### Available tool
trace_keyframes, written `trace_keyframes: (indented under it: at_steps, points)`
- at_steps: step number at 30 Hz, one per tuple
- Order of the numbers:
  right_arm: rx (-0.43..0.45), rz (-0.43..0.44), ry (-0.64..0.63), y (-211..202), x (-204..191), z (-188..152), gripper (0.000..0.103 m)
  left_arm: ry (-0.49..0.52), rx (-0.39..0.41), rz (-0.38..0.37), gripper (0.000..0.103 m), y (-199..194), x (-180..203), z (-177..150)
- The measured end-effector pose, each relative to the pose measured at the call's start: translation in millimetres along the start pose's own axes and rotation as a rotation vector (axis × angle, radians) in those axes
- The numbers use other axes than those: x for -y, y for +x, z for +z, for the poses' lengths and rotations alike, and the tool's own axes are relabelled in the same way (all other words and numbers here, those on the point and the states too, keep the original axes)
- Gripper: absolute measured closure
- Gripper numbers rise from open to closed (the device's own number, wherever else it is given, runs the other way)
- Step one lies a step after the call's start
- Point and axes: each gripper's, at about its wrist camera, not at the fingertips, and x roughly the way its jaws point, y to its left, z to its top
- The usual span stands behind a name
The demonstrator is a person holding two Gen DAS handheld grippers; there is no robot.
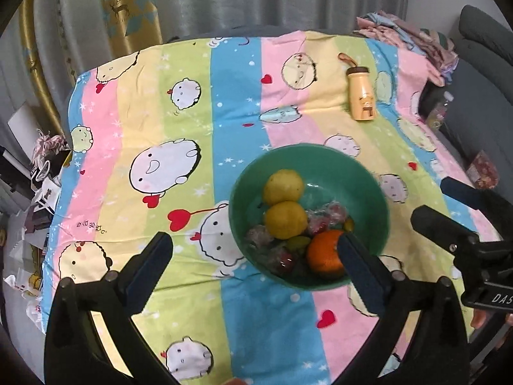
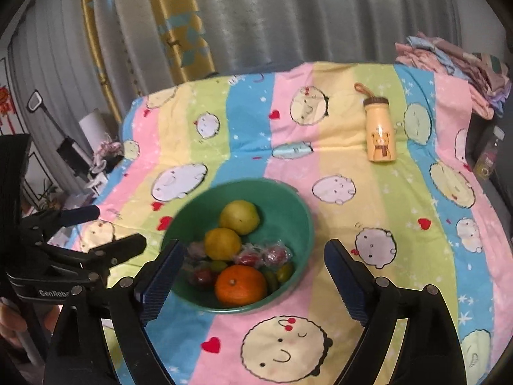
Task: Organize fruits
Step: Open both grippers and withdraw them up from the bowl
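Both grippers, left (image 1: 253,276) and right (image 2: 253,276), hung open and empty; bowl (image 2: 298,199) of fruit lay ahead, nearer the right.

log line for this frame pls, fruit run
left gripper open, empty | right gripper open, empty | green bowl on cloth: two lemons, orange, wrapped small fruits | bottle lying apart

Green bowl (image 2: 298,211), orange fruit (image 2: 240,284), two yellow lemons (image 2: 222,243), pastel-striped cartoon cloth (image 2: 400,256).
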Motion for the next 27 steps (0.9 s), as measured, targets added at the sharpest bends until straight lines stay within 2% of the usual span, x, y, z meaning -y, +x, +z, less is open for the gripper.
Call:
trace_keyframes:
  at_steps: [6, 11, 14, 27]
  points:
    - [0.039, -0.001, -0.034, -36, -13, 15, 0.013, -0.016, 0.048, 0.033, 0.000, -33, -1, 9]
    - [0.069, -0.015, -0.055, -56, -18, 22, 0.012, -0.044, 0.056, 0.019, 0.000, -45, 0, 16]
    - [0.076, -0.020, -0.054, -61, -19, 24, 0.012, -0.051, 0.053, 0.002, 0.000, -47, 3, 19]
    - [0.081, -0.020, -0.054, -69, -19, 28, 0.012, -0.063, 0.054, 0.022, 0.000, -49, 5, 29]
